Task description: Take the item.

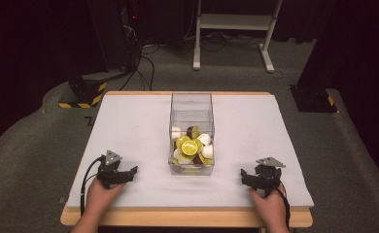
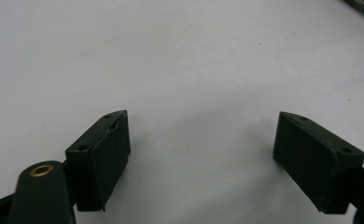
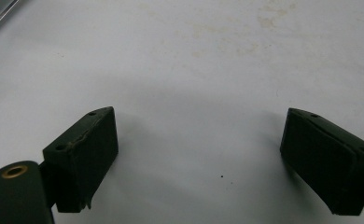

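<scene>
The left gripper (image 1: 129, 171) rests low on the near left of the bench (image 1: 129, 121), its jaws spread wide with bare white surface between them; it holds nothing and grips nothing. The right gripper (image 1: 244, 175) sits likewise at the near right, jaws wide apart and empty over the bench top. Both point inward, toward the clear box (image 1: 191, 133) that stands in the middle of the bench, between the two and a little farther off. The box holds a heap of small round pieces (image 1: 191, 147), yellow-green, white and dark, piled in its near half; its far half looks empty.

To judge from this, the work is about to begin with a reach into the box. Done well, one gripper should rise above the rim before going in, come down from above rather than sideways, and single out a top piece, while the other steadies the wall if the box slides.
</scene>
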The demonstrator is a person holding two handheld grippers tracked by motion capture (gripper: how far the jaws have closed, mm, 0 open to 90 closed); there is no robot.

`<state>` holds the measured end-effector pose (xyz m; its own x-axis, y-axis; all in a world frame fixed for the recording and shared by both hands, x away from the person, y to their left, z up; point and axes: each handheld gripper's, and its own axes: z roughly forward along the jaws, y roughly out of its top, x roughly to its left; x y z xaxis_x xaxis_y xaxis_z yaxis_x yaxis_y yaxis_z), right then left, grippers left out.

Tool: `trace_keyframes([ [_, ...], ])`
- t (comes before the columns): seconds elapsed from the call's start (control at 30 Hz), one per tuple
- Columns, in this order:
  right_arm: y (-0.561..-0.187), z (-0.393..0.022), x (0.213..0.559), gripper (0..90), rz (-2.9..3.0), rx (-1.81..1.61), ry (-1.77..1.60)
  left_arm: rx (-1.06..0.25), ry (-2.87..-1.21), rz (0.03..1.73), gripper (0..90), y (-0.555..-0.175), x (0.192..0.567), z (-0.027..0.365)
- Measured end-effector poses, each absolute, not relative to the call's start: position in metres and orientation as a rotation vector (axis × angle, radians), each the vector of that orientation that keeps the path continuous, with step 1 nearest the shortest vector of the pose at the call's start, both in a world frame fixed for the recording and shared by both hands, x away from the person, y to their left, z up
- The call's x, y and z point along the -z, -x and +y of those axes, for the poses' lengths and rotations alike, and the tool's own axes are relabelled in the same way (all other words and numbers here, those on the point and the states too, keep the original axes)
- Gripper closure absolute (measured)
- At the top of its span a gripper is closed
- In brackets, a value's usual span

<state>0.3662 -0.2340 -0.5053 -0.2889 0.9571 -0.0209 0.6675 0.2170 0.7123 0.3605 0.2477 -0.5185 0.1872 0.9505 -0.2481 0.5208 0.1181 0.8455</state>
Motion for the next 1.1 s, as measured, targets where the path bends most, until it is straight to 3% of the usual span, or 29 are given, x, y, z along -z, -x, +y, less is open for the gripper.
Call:
trace_keyframes([
  [0.8, -0.366, -0.234, 0.505, 11.1, 2.037, -0.834, -1.496, -0.563, -1.523, 1.466, 21.2, -0.360, 0.517, 0.250],
  [1.1, -0.366, -0.234, 0.505, 11.1, 2.037, -0.834, -1.496, -0.535, -1.520, 1.378, 21.1, -0.352, 0.507, 0.243],
])
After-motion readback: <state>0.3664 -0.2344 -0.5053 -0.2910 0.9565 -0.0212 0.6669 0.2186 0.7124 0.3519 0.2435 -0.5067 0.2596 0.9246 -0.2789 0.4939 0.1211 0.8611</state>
